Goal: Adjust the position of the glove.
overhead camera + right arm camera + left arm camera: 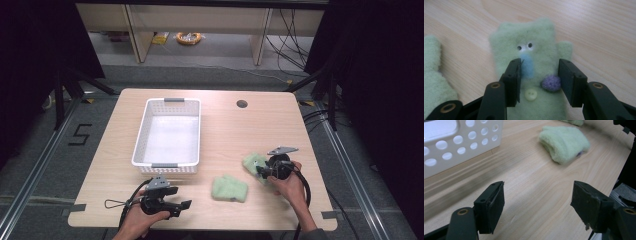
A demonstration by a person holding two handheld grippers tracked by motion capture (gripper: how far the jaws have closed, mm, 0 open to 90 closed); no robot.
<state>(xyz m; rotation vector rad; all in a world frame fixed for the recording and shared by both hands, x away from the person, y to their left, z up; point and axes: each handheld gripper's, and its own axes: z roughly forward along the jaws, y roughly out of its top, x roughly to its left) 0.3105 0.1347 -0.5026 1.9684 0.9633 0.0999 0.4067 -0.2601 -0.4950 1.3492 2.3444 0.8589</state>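
So we've got the white basket (170, 134) sitting around 11 o'clock on the tabletop (225, 125) with nothing in it, and both fuzzy green things are out on the wood: the folded one (229, 188) near 6 o'clock, the puppet with the blue nose (254, 164) around 4. Our right claw (261, 170) is half open straddling the puppet, pads not clearly squeezing it. Left claw (184, 205), at 7 o'clock, gapes wide, holding nothing.

basket (461, 145) cropped, puppet's (529, 75) base hidden
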